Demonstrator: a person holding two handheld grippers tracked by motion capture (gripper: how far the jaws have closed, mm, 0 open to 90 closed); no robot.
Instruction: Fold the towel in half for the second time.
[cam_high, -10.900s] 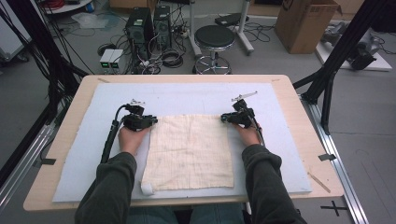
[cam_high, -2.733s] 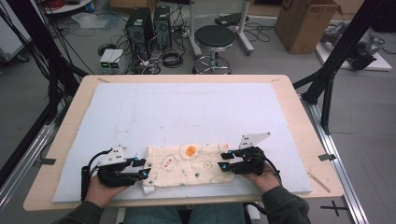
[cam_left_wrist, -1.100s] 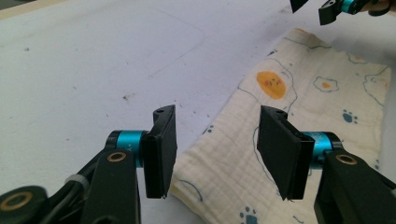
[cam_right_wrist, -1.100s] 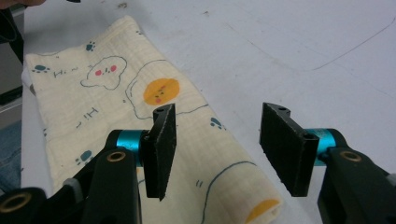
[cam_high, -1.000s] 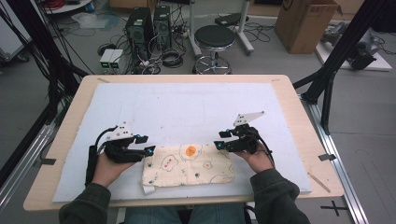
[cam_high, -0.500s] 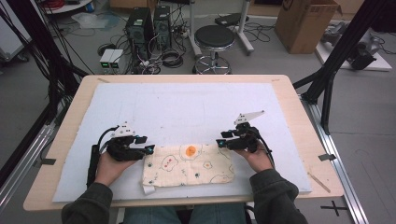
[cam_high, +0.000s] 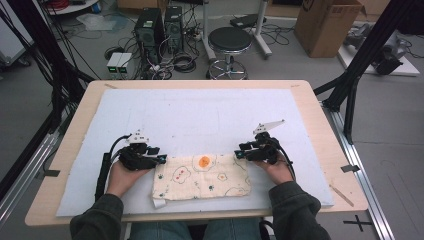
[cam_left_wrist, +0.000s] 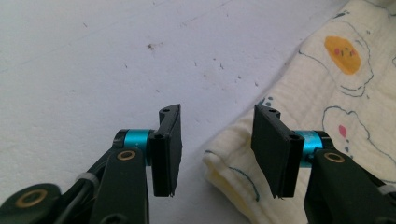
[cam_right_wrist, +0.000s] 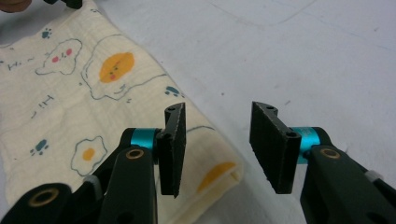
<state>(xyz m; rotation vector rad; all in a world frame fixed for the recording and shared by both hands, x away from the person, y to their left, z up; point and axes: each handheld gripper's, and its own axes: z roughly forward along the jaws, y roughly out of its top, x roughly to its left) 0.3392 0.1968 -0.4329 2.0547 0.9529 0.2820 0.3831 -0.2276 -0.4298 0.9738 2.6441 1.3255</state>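
Seeing folded egg-print cloth (cam_high: 201, 176), long axis across counter (cam_high: 210, 115), between my hands; left gripper (cam_left_wrist: 215, 151) and right gripper (cam_right_wrist: 215, 149) fingers half-open, closing, each straddling its far corner, gripping nothing.

cloths: 1 (cam_high: 202, 175) | grippers: 2 (cam_high: 159, 159) (cam_high: 239, 152) | table: 1 (cam_high: 320, 125) | stools: 1 (cam_high: 230, 41) | cardboard boxes: probably 1 (cam_high: 327, 25)
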